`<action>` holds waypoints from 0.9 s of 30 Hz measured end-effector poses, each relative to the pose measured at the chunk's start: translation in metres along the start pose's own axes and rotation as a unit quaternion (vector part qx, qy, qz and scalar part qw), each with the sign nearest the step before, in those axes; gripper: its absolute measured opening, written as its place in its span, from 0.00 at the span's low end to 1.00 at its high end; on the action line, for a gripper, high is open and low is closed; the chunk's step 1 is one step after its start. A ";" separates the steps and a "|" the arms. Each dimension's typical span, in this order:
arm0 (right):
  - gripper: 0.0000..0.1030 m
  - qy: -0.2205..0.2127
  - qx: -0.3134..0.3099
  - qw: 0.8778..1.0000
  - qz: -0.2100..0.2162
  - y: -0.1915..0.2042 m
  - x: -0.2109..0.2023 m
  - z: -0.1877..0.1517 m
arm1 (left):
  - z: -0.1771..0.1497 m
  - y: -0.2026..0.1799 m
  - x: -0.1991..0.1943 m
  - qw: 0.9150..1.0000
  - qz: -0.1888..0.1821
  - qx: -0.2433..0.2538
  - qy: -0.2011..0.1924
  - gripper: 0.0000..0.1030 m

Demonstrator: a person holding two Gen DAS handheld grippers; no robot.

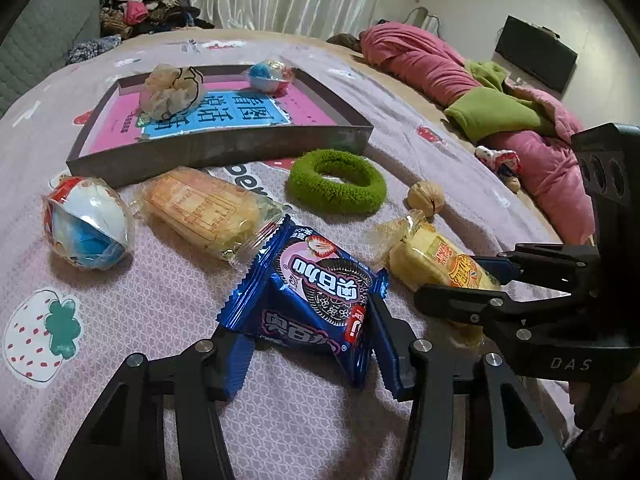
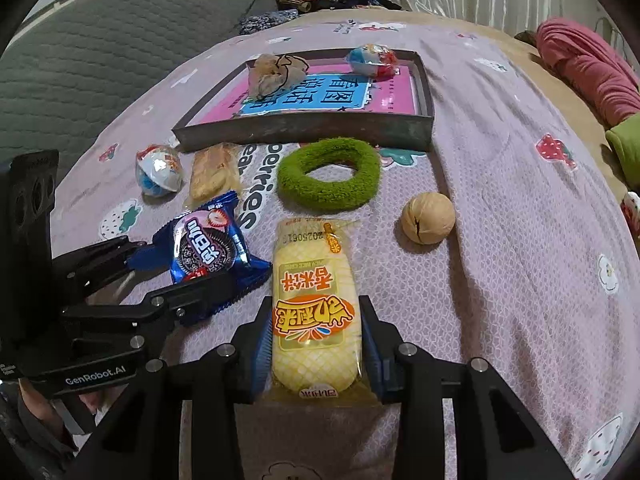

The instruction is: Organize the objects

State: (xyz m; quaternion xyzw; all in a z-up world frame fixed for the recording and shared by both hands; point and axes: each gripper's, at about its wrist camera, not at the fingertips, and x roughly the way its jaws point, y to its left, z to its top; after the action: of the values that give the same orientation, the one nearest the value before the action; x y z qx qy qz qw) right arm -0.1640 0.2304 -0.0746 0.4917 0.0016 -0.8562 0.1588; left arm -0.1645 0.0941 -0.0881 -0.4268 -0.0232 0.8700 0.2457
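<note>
My left gripper [image 1: 308, 354] is closed around a blue Oreo packet [image 1: 316, 284] lying on the bedsheet; it also shows in the right wrist view [image 2: 206, 248]. My right gripper [image 2: 316, 350] is closed on a yellow rice-cracker packet [image 2: 314, 304], also seen in the left wrist view [image 1: 436, 260]. A shallow grey box [image 1: 224, 146] [image 2: 308, 130] at the back holds a beige scrunchie [image 1: 172, 90] and a toy egg [image 1: 270, 76]. In front lie a green scrunchie [image 1: 338, 182], a walnut [image 2: 428, 218], a second toy egg [image 1: 90, 224] and an orange snack packet [image 1: 204, 210].
Everything lies on a pink strawberry-print bedsheet [image 2: 500, 240]. Pink and green blankets [image 1: 500, 96] are heaped at the right. A grey quilted cushion [image 2: 100, 60] rises at the left. Clothes [image 1: 148, 4] are piled at the back.
</note>
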 end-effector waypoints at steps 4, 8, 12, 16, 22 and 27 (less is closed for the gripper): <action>0.38 -0.001 -0.004 1.000 0.005 0.001 -0.002 -0.001 | 0.000 0.002 -0.003 1.000 -0.002 -0.004 -0.003 0.51; 0.38 -0.004 -0.008 1.000 0.013 0.003 -0.005 -0.001 | -0.001 0.006 -0.008 1.000 -0.008 -0.009 -0.007 0.51; 0.38 -0.006 -0.011 1.000 0.017 0.006 -0.007 -0.001 | -0.002 0.008 -0.015 1.000 -0.006 -0.012 -0.015 0.51; 0.38 -0.008 -0.017 1.000 0.020 0.010 -0.011 -0.001 | -0.002 0.010 -0.024 1.000 -0.012 -0.014 -0.020 0.51; 0.38 -0.017 -0.021 0.999 0.023 0.011 -0.020 0.000 | 0.000 0.007 -0.043 0.999 -0.005 -0.010 -0.036 0.51; 0.38 -0.029 -0.026 0.999 0.026 0.014 -0.030 0.002 | 0.003 0.006 -0.060 0.999 0.004 -0.011 -0.050 0.51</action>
State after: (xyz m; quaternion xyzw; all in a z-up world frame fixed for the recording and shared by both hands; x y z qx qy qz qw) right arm -0.1472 0.2247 -0.0461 0.4624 0.0064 -0.8653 0.1933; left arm -0.1380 0.0625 -0.0436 -0.3852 -0.0433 0.8911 0.2362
